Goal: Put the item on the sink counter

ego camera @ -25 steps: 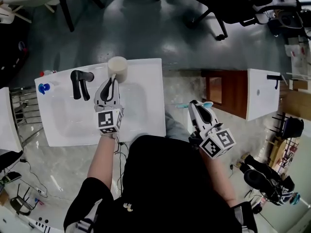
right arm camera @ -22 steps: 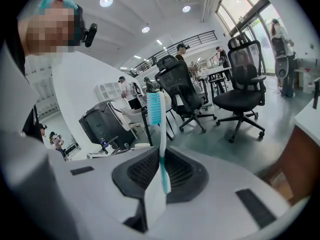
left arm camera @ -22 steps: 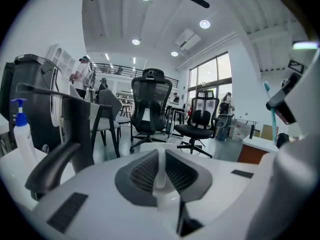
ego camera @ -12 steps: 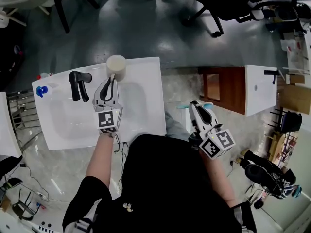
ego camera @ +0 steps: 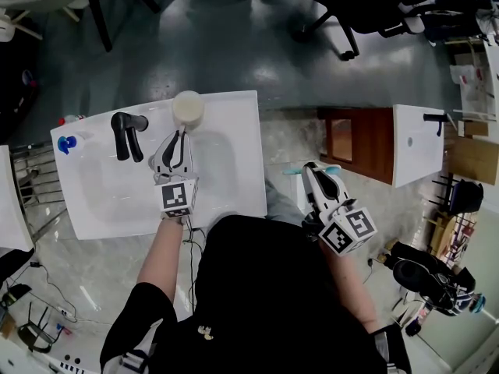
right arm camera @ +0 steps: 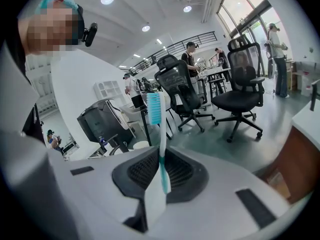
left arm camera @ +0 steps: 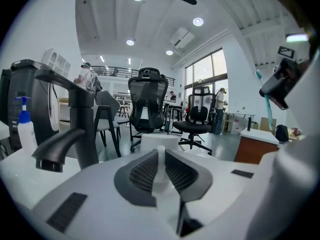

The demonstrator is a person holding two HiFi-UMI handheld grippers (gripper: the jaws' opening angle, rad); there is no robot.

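Toothbrush (right arm camera: 162, 139) across R tool (right arm camera: 161, 166), head leftward

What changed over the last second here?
The left gripper drew back slightly from the cup toward the person; its tip, which overlapped the cup, now stops short of it. Nothing taken or released. Unchanged: cup on the sink counter, right gripper shut on the toothbrush.

Cup (ego camera: 188, 107) on sink counter (ego camera: 238, 170) — faucet (ego camera: 129, 133) to its left.

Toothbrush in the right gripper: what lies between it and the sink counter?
Only bare pale floor lies between the toothbrush and the sink counter's right edge; the head view shows it.
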